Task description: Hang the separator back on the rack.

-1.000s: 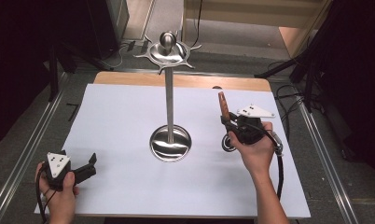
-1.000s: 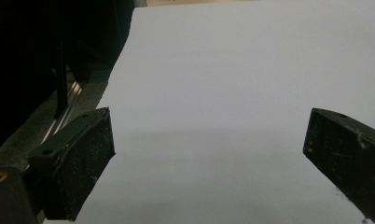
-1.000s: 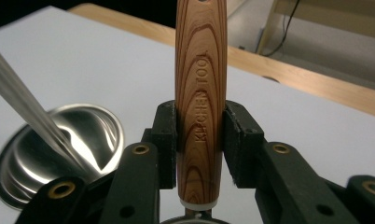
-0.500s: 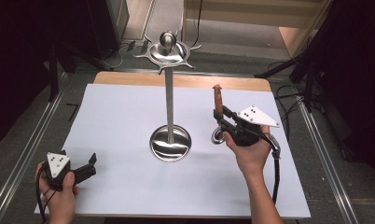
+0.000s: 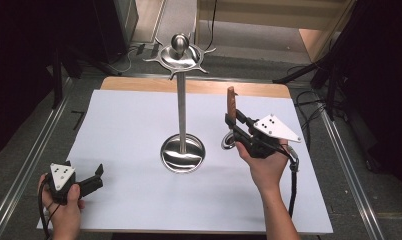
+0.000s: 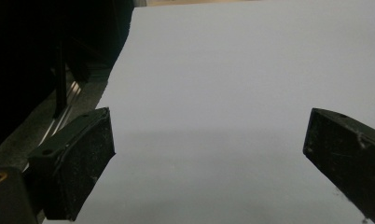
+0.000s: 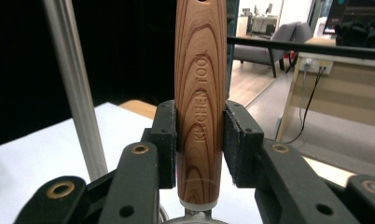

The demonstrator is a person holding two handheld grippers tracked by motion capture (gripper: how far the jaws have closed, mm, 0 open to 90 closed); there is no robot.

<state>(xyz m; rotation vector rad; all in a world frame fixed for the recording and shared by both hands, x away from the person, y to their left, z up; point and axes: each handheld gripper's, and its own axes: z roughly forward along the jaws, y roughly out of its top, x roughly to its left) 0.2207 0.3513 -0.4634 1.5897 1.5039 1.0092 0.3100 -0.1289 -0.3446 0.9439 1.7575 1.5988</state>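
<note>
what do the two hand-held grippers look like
Both are black. The left hand-held gripper and the right hand-held gripper each carry a grey three-cornered plate with dark dots on top. Brass-coloured rivets dot the black linkage arms, and a black cable trails from each. The forearms are bare, with no sleeves in view.

Lab or office, desks [image 7: 258, 21], monitors [image 7: 358, 9], cables [image 7: 311, 98]

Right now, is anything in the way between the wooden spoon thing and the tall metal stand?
Nothing visible. The right gripper holds the wooden-handled utensil upright beside the metal stand, with open white table between them.
</note>
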